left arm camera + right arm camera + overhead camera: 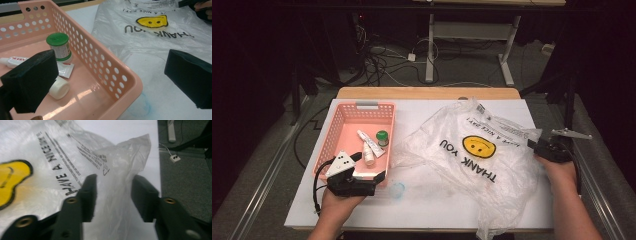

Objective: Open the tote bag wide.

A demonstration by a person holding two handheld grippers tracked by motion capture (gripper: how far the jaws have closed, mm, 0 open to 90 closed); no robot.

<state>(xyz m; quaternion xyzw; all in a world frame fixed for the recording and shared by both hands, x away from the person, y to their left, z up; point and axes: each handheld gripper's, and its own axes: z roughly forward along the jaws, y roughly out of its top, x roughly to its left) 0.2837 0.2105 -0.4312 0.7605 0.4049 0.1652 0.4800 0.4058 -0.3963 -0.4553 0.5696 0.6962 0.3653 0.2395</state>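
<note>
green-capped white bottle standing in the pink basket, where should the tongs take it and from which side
Probably the green cap of the green-capped white bottle, from straight above: it stands upright in the pink perforated plastic basket, whose wall is close beside it, and white tubes lie at its base, crowding a side approach.

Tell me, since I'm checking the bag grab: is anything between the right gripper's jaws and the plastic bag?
Nothing visible. The right gripper has its jaws open, with a fold of the plastic bag already between them.
</note>
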